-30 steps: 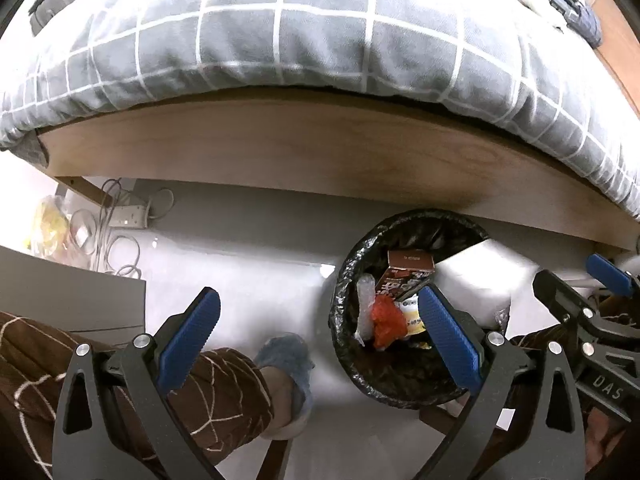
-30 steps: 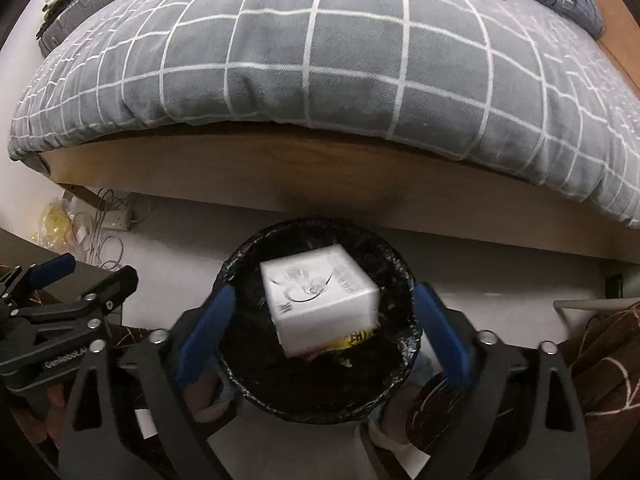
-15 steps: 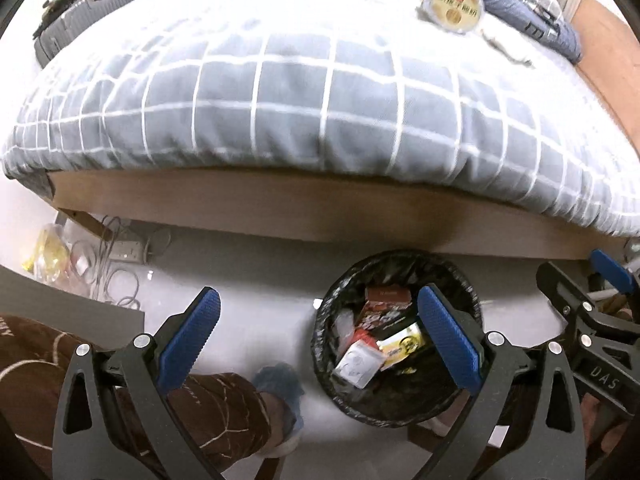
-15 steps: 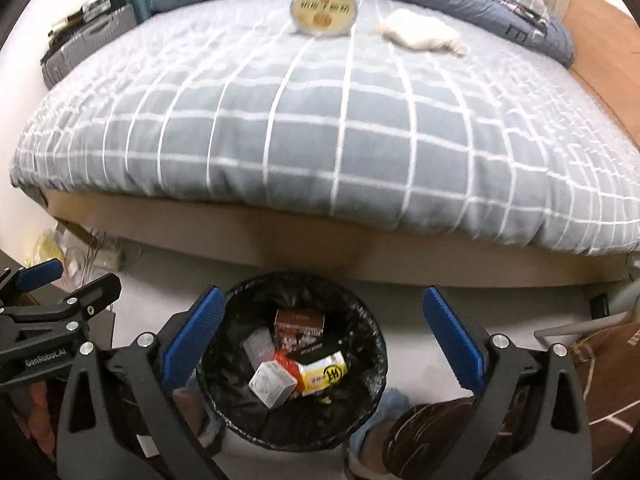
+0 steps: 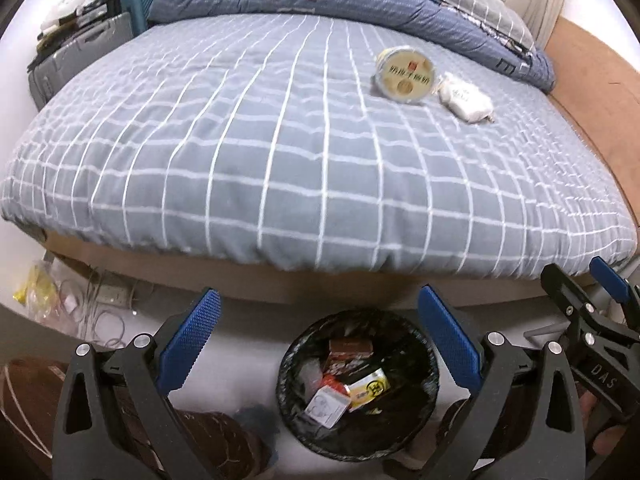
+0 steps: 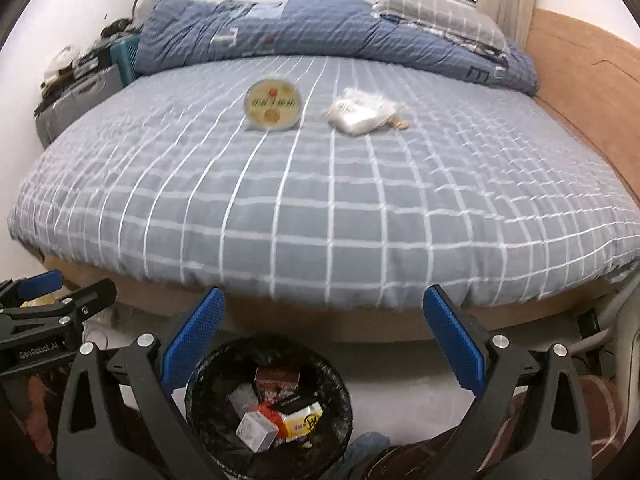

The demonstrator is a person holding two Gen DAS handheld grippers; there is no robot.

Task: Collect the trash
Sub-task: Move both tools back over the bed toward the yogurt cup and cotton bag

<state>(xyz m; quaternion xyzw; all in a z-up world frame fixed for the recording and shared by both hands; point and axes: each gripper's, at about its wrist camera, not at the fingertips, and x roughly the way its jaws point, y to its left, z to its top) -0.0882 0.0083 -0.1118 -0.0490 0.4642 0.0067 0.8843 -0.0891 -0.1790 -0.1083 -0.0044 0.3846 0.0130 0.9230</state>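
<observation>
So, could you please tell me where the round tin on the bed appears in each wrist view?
Left wrist: round tin sits upper right on the bed, just left of the white packet.
Right wrist: tin sits upper centre-left, with the packet apart to its right.
Shared landmark: the black bin on the floor at the bed's near edge.

I am in a home bedroom: a wide bed (image 6: 320,208) under a grey checked cover fills the middle of my view, a rumpled blue duvet (image 6: 320,32) and pillow (image 6: 436,12) lie at upper centre, and a lined waste bin (image 6: 268,404) stands on the floor at the bottom.
</observation>
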